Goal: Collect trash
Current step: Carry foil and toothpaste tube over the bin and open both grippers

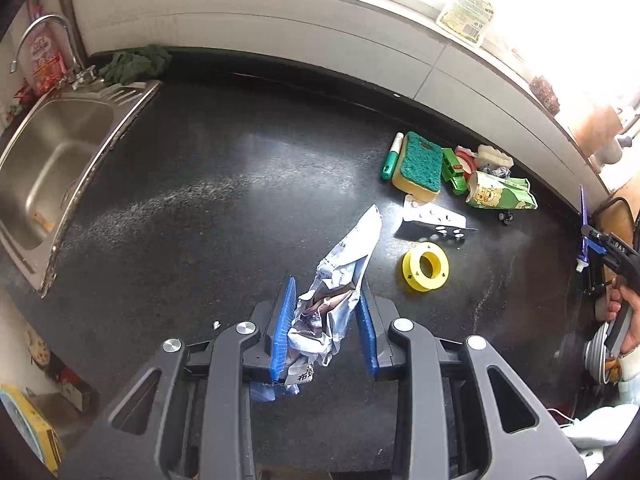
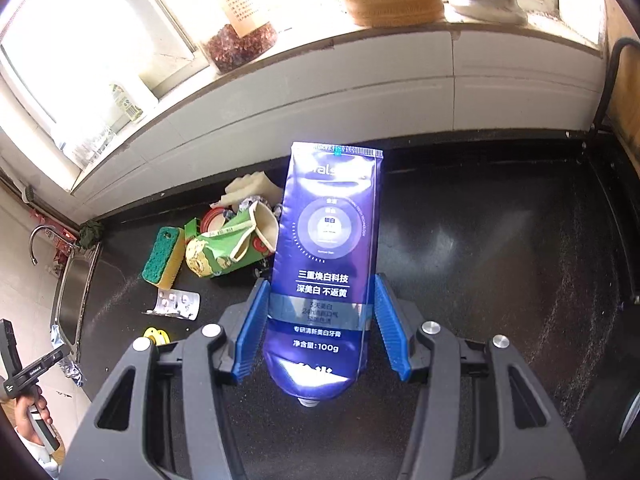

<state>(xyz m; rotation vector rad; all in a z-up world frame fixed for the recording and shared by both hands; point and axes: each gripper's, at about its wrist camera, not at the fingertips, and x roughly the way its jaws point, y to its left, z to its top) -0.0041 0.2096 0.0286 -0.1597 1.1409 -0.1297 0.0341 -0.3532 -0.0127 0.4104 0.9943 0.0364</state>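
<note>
My left gripper (image 1: 326, 312) is shut on a crumpled silver foil wrapper (image 1: 340, 280) and holds it above the black counter (image 1: 200, 200). My right gripper (image 2: 320, 316) is shut on a purple toothpaste tube (image 2: 326, 264), cap end toward the camera; the tube also shows at the far right of the left wrist view (image 1: 585, 232). On the counter lie a green crushed carton (image 1: 500, 192) (image 2: 224, 252), an empty pill blister pack (image 1: 434, 218) (image 2: 178, 304), a yellow tape spool (image 1: 425, 266) (image 2: 156, 335), and a green-and-yellow sponge (image 1: 418, 168) (image 2: 164, 256).
A steel sink (image 1: 52, 168) with a tap (image 1: 44, 36) sits at the counter's left end. A green marker (image 1: 392, 156), a green toy truck (image 1: 454, 170) and a white sponge (image 1: 494, 156) lie by the trash. Jars (image 2: 240, 36) stand on the window sill.
</note>
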